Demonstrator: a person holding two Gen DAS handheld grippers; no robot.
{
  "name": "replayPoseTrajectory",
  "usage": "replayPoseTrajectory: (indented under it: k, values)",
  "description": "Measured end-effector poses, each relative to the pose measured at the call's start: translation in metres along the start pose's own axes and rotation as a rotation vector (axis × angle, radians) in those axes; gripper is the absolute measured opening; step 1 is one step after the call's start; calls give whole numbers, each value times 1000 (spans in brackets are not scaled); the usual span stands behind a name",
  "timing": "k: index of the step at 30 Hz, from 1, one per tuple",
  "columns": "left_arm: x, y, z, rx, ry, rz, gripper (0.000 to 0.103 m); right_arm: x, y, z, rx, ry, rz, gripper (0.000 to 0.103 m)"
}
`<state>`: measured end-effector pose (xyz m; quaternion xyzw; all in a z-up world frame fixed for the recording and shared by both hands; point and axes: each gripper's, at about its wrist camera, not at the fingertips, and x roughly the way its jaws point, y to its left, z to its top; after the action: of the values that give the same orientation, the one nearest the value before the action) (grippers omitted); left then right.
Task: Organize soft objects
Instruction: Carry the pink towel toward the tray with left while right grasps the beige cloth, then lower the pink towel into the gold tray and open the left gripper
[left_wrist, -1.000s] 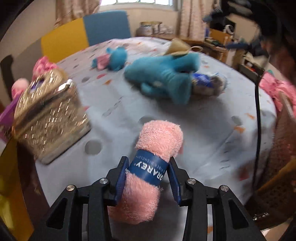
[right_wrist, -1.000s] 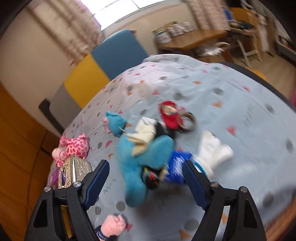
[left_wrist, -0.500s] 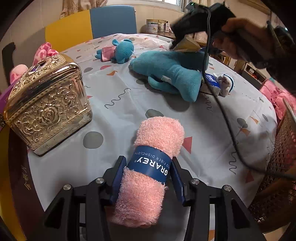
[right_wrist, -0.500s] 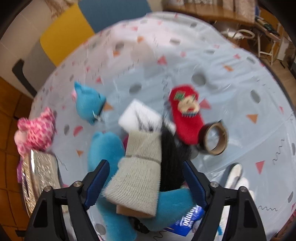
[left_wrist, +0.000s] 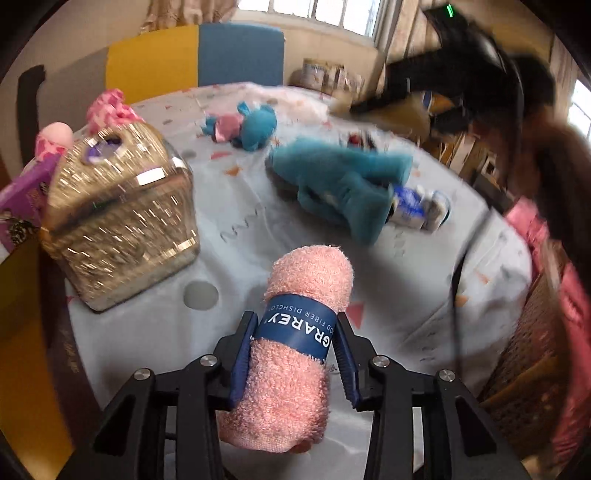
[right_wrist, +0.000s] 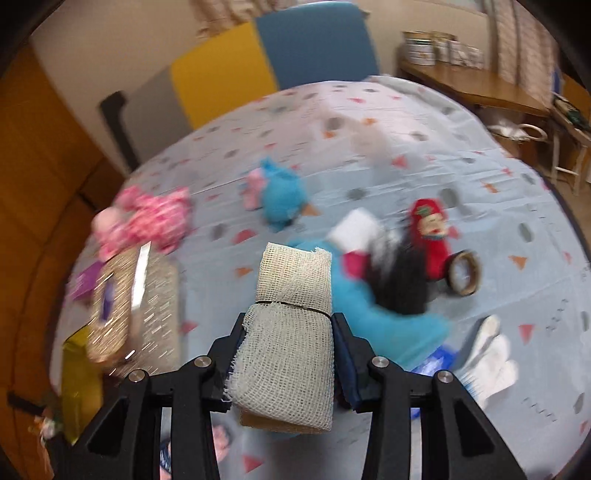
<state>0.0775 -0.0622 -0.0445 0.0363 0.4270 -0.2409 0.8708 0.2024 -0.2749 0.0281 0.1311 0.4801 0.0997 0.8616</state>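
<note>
My left gripper (left_wrist: 293, 325) is shut on a rolled pink towel (left_wrist: 295, 332) with a blue paper band, held just above the tablecloth. My right gripper (right_wrist: 288, 325) is shut on a beige gauze-wrapped bundle (right_wrist: 291, 325), lifted above the table. A big blue plush (left_wrist: 343, 181) lies mid-table; it also shows under the bundle in the right wrist view (right_wrist: 388, 325). A small blue and pink plush (left_wrist: 251, 125) lies farther back. A pink spotted plush (right_wrist: 147, 218) sits at the left edge.
A gold ornate box (left_wrist: 118, 218) stands at the left, next to a purple box (left_wrist: 18, 199). A red sock toy (right_wrist: 430, 232), a tape ring (right_wrist: 463, 273), a white sock (right_wrist: 487, 354) and a blue tissue pack (left_wrist: 408, 208) lie on the table. A wicker basket (left_wrist: 528, 369) stands right.
My right gripper has closed on the gauze bundle and lifted it off the pile. My left gripper still holds the pink towel and has shifted slightly.
</note>
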Motion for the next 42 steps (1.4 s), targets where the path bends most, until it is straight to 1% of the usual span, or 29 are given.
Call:
replayPoseTrajectory:
  k: [3, 6, 8, 10, 11, 12, 14, 15, 16, 17, 18, 20, 21, 24, 27, 29, 32, 36, 38, 40, 42]
  values:
    - [-30, 6, 8, -33, -63, -10, 41, 5, 21, -21, -65, 23, 19, 43]
    - [-58, 16, 13, -66, -116, -4, 41, 28, 41, -46, -113, 87, 26, 43]
    - [-71, 26, 15, -99, -133, 5, 41, 43, 50, -59, -131, 130, 30, 43]
    - [-87, 42, 16, -166, -146, 17, 42, 68, 62, -73, -171, 193, 14, 43]
    - [-95, 53, 15, -209, -146, 31, 42, 76, 68, -78, -204, 221, -11, 43]
    - [-100, 63, 13, -243, -147, 38, 42, 83, 79, -83, -277, 235, -63, 43]
    - [-113, 87, 10, -329, -155, 51, 42, 87, 86, -88, -329, 246, -75, 43]
    - [-123, 104, 8, -386, -165, 69, 42, 93, 87, -91, -344, 274, -83, 43]
    - [-128, 115, 5, -421, -171, 86, 42, 97, 87, -93, -352, 287, -104, 43]
    - [-134, 130, 2, -464, -178, 107, 42, 101, 86, -94, -357, 299, -124, 43]
    - [-141, 147, -2, -511, -184, 131, 42, 101, 85, -93, -356, 297, -125, 43]
    - [-149, 181, -10, -591, -182, 195, 42, 101, 83, -92, -347, 297, -120, 43]
    - [-154, 202, -17, -639, -176, 249, 42, 102, 82, -91, -350, 297, -121, 44]
    - [-158, 245, -35, -702, -139, 346, 42, 102, 78, -89, -359, 296, -125, 44]
    - [-154, 278, -48, -698, -87, 450, 42, 104, 75, -87, -362, 294, -124, 44]
    - [-149, 297, -56, -698, -58, 488, 42, 103, 73, -85, -363, 293, -123, 45]
    - [-138, 314, -57, -691, -50, 533, 42, 108, 84, -96, -374, 285, -128, 45]
    - [-124, 332, -53, -688, -22, 581, 42, 106, 85, -99, -382, 278, -132, 45]
    - [-127, 337, -53, -694, -29, 574, 43, 106, 86, -100, -383, 277, -131, 45]
    - [-132, 332, -54, -685, -47, 577, 47, 106, 86, -100, -385, 276, -129, 45]
    - [-139, 322, -56, -668, -59, 569, 47, 106, 85, -100, -386, 275, -130, 46]
